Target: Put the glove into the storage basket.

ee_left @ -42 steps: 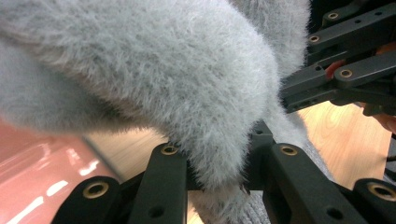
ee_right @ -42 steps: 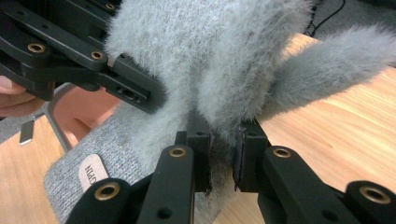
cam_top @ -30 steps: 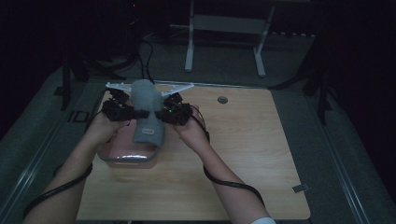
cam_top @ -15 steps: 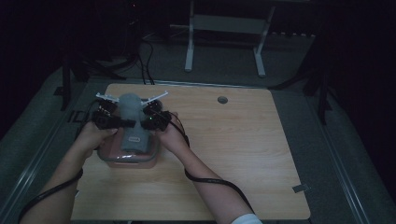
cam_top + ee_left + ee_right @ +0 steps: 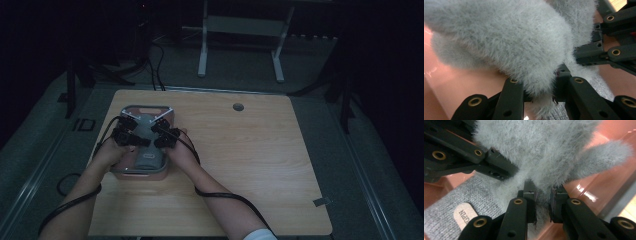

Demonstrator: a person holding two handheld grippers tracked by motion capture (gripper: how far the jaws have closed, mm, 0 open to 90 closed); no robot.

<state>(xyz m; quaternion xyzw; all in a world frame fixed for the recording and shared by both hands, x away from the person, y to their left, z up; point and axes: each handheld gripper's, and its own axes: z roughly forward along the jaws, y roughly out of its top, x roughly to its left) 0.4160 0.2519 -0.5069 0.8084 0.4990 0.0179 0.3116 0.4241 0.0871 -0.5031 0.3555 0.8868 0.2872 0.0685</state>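
Left gripper view, fuzzy grey glove (image 5: pixel 506 37), pink tray (image 5: pixel 454 85)

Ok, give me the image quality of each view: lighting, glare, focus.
High view: dim and underexposed, the room beyond the table nearly black, the pink tray murky. Left gripper view: brightly lit, the grey fuzzy fabric soft at close range, faint sheen on the tray's pink surface at the left. Right gripper view: bright, glare streaks on the tray wall at the right, the label readable.
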